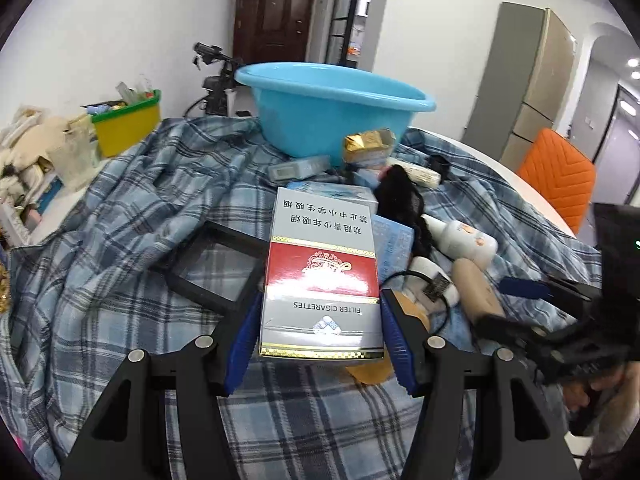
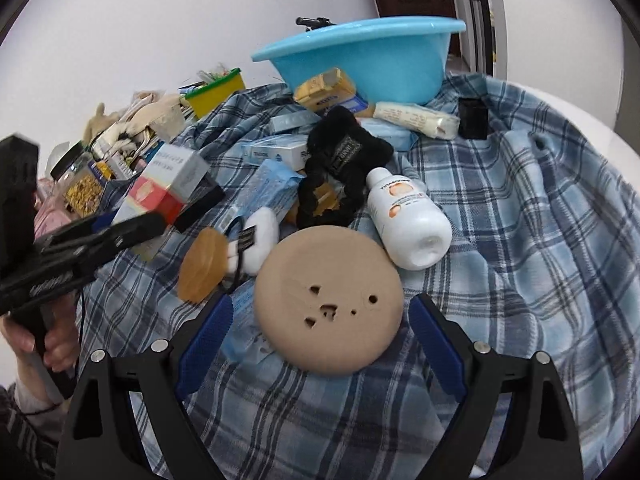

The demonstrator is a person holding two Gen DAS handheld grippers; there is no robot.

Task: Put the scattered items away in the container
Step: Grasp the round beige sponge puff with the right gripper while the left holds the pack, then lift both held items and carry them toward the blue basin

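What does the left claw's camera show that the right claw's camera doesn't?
Only the left view: an orange chair, a black frame, and the printed face of the cigarette box gripped in the left claw. Only the right view: the round end of a tan object between the open right claw fingers. Both: the blue basin, white bottle and plaid cloth.

White walls [image 1: 120,20] enclose the room, a dark wooden door [image 1: 276,12] at the back; a tall beige cabinet [image 1: 528,80] and an orange chair [image 1: 560,176] stand beside the round desk [image 1: 532,192], ceiling spotlights [image 1: 633,63] glowing beyond an archway
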